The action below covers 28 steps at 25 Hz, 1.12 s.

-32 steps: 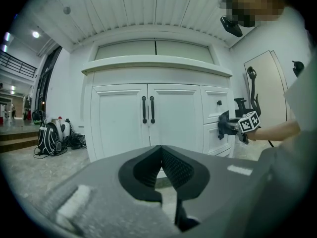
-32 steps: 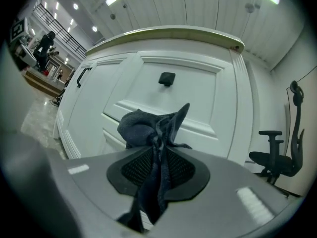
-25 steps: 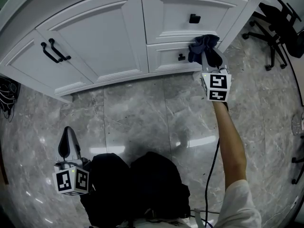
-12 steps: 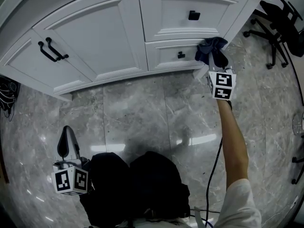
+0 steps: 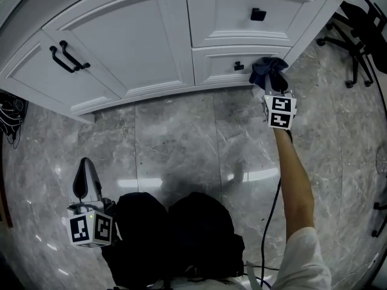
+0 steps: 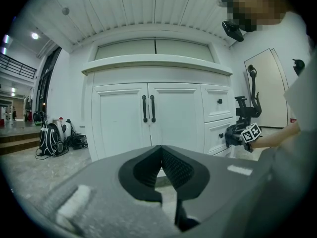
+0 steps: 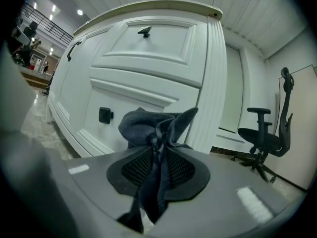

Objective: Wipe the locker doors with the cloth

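Observation:
A dark blue cloth [image 5: 268, 69] is pinched in my right gripper [image 5: 273, 83], whose jaws are shut on it; the bunched cloth [image 7: 148, 128] sticks out ahead of the jaws toward the lower drawer front [image 7: 124, 108] of the white locker, at its right end near the corner post [image 7: 213, 83]. In the head view the cloth lies against the lower drawer [image 5: 233, 62] beside its small black knob [image 5: 239, 66]. My left gripper [image 5: 84, 186] hangs low over the floor, far from the locker, its jaws shut with nothing between them [image 6: 159, 150]. The double doors [image 6: 147, 118] face it.
The white locker has two doors with black bar handles [image 5: 65, 58] and an upper drawer with a black knob [image 5: 258, 14]. A black office chair [image 5: 363, 29] stands at the right on the grey marble floor [image 5: 181, 150]. Bags [image 6: 49, 138] lie far left.
My right gripper and the cloth have slid from the lower drawer's face toward its right end, a little lower in view. The left gripper has stayed put.

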Available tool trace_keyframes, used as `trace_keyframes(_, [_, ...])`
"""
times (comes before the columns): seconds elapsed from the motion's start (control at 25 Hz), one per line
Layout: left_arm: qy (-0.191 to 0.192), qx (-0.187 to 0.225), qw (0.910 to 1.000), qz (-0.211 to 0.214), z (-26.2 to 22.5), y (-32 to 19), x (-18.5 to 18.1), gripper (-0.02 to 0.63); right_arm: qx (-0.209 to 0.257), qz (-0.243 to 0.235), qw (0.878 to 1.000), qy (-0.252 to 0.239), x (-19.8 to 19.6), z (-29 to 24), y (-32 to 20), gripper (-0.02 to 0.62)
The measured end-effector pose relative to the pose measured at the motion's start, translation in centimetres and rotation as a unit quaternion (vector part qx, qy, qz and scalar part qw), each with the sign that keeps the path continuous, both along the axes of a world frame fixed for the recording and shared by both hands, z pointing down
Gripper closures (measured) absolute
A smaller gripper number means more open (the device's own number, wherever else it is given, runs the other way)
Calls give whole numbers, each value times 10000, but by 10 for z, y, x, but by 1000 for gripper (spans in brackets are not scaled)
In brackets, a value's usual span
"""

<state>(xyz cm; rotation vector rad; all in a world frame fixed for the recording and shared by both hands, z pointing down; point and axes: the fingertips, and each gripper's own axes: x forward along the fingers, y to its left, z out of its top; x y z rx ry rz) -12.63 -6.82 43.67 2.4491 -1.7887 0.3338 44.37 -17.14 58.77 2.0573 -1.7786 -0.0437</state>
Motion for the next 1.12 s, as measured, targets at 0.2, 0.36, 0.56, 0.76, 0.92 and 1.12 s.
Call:
trace_keyframes(0.2, [-35, -2, 10000, -61, 3, -1, -6, 604, -102, 24, 9998, -159, -8, 26, -3, 512])
trace_keyframes(0.36, [-58, -2, 10000, -57, 5, -3, -8, 604, -182, -62, 9995, -233, -28, 42, -8, 512])
trace_keyframes(0.56, [-76, -59, 9999, -108, 6, -5, -13, 604, -56, -129, 9990, -426, -58, 46, -17, 513])
trace_keyframes(0.76, [-40, -75, 9999, -89, 9, -6, -13, 604, -32, -395, 9978, -536, -96, 47, -25, 513])
trace_keyframes(0.92, [-9, -62, 9999, -84, 8, -5, -16, 604, -28, -512, 9962, -709, -125, 47, -30, 512])
trace_keyframes(1.12, [-17, -86, 9999, -126, 10, -4, -24, 604, -42, -682, 9941, -847, -157, 46, -36, 512])
